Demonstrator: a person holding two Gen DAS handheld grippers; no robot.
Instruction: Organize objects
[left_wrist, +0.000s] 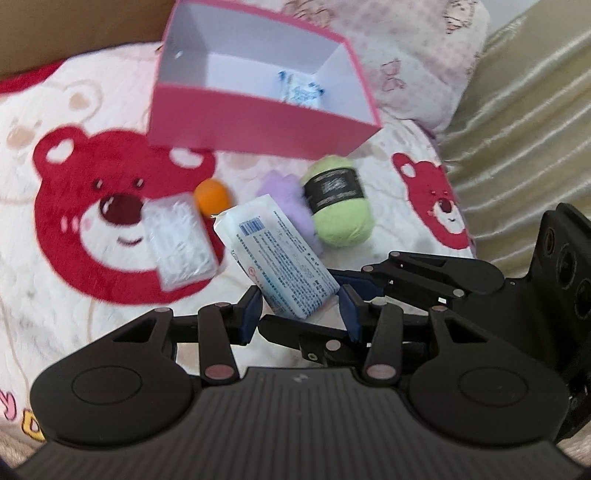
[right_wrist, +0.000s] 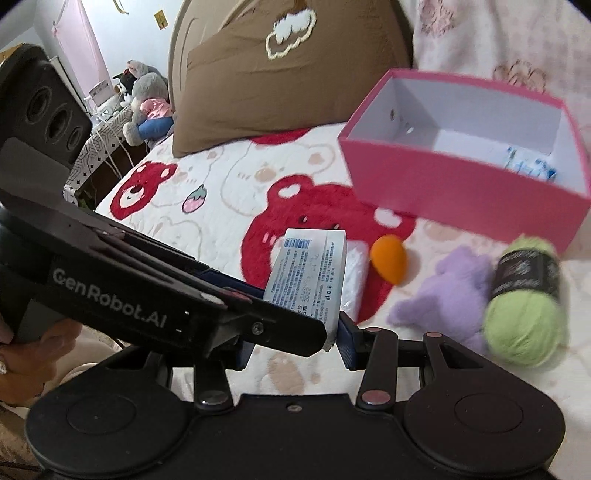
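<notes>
Tissue pack (left_wrist: 280, 258) between left gripper (left_wrist: 299, 314) fingertips, near end clamped.

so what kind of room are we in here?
Most likely a bedroom, working on a bed: a bear-print blanket covers the surface, a brown pillow leans at its head, and stuffed toys sit on a side table beyond.

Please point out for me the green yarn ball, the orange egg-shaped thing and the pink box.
green yarn ball (left_wrist: 341, 221), left wrist view, on the green yarn under its black label.
orange egg-shaped thing (right_wrist: 388, 258), right wrist view, its middle.
pink box (left_wrist: 258, 125), left wrist view, near outer wall.
</notes>
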